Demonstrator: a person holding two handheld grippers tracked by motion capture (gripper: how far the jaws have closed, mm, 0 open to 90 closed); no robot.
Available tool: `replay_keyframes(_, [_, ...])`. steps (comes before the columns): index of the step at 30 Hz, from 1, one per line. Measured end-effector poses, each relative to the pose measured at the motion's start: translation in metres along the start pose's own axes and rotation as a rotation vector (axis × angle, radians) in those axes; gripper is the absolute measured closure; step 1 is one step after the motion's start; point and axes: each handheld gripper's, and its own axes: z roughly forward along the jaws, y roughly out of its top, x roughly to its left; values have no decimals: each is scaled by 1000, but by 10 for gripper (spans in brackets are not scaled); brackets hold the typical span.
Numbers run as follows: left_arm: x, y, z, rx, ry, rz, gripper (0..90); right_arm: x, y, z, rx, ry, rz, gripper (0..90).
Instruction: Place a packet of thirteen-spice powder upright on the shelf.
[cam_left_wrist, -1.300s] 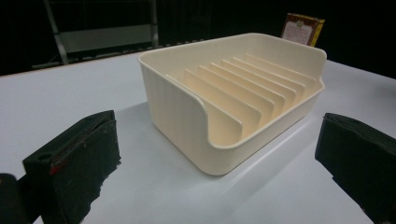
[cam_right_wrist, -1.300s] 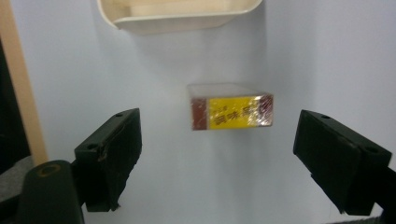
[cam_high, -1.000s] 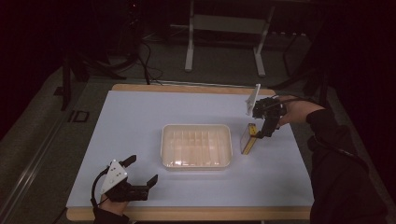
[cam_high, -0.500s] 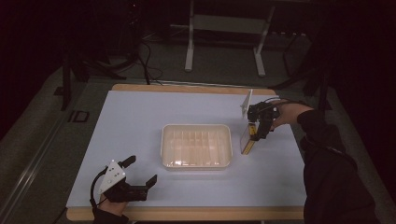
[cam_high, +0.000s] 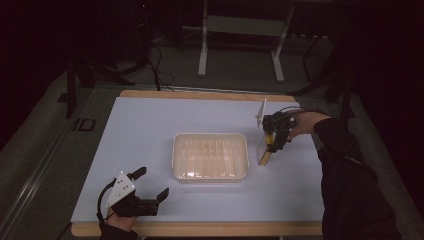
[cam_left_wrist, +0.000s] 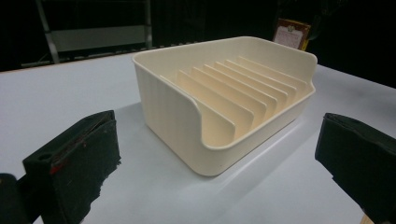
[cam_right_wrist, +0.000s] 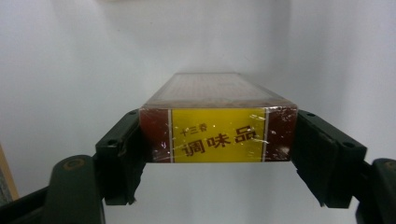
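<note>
One seasoning box (cam_right_wrist: 218, 125) gripped upright by right gripper (cam_high: 274, 141), beside rack (cam_high: 210, 156), open tabletop (cam_high: 150, 125) leftward.

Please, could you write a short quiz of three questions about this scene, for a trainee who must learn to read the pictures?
1. True or false: the right gripper has its jaws shut on the wrapped box.
2. Multiple choice: where is the box relative to the cream slotted tray? A) inside a slot; B) outside, just beside the tray's right end; C) near the table's left edge.
3. In a few words: how do the jaws of the left gripper stand, and do they hold anything?

Key
1. True: one jaw presses each narrow side of the box.
2. B.
3. Wide open and holding nothing, pointing at the tray.
</note>
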Motion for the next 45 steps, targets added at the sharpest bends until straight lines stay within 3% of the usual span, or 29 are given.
replay_keyframes(7, [0,0,0,4,-1,3,0,0,4,1,-7,3,-1,246])
replay_keyframes(11, [0,0,0,7,-1,5,0,-1,5,3,1,15,-8,312])
replay_keyframes(16, [0,0,0,5,1,3,0,0,6,1,11,24,-13,317])
replay_keyframes(26, [-1,0,1,6,-3,9,0,7,2,-16,-1,11,-29,318])
replay_keyframes(37, [-2,0,1,6,0,11,0,23,-3,-37,-75,36,-57,318])
replay_keyframes(45, [-2,0,2,8,-1,13,0,34,-3,-55,-115,23,-79,319])
